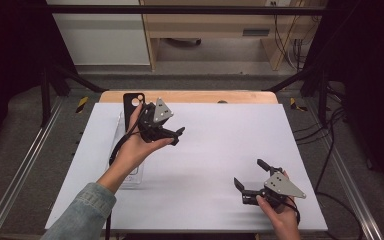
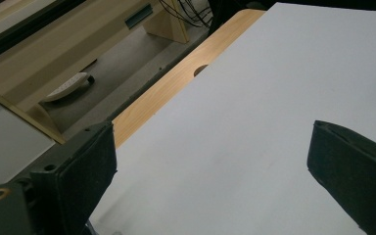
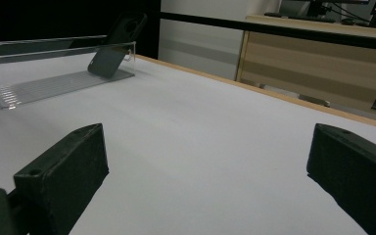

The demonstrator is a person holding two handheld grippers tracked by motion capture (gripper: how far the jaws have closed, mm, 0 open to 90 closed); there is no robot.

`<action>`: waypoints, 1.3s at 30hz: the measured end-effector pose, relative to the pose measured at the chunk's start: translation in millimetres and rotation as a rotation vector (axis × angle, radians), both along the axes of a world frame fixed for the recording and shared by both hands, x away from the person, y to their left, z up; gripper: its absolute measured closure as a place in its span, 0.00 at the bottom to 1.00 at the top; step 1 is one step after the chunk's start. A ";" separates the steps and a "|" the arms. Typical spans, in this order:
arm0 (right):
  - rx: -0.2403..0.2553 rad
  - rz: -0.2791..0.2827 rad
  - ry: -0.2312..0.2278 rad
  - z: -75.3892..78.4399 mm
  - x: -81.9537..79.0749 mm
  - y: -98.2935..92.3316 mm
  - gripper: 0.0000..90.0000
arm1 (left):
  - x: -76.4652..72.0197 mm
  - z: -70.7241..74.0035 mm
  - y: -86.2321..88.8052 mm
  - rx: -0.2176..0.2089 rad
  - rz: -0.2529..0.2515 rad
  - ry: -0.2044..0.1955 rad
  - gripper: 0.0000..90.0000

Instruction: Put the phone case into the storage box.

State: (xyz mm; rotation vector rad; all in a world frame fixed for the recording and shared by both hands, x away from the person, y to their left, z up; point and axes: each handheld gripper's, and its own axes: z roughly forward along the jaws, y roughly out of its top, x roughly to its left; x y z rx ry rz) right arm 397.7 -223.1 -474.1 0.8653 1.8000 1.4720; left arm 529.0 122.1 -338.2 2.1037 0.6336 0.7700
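- My left tool (image 1: pixel 172 134) hung spread and empty by the clear tray (image 1: pixel 130 177); right tool (image 1: pixel 252 176) spread too, at 5 o'clock on the bench (image 1: pixel 215 150).
- The phone case (image 1: pixel 131 102) leaned on the tray's far end, 11 o'clock.
- Approach stage, I judged; next, left tool reaches to pinch the case.

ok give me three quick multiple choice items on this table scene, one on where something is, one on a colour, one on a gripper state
1. Where does the clear tray sit?
A. left side of the table
B. right side
C. on the floor

2. What colour is the phone case leaning in the tray?
A. white
B. black
C. red

3. How do the right gripper jaws stand?
A. shut on the case
B. shut on nothing
C. open

Key: 1 A, the high view shows it at the white sheet's left edge; 2 B, dark in both views; 3 C, the jaws stand wide apart with nothing between them.
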 end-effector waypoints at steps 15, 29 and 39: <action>0.009 -0.005 0.002 0.4 -0.4 -1.0 0.02 | -28.0 13.8 17.3 -0.126 0.026 -0.036 0.04; 0.010 -0.008 0.004 0.2 -0.2 -1.2 0.02 | -46.3 24.6 38.7 -0.194 0.034 -0.071 0.03; 0.006 -0.009 0.005 -0.2 0.0 -1.0 0.02 | -55.4 28.6 54.9 -0.227 0.059 -0.094 0.03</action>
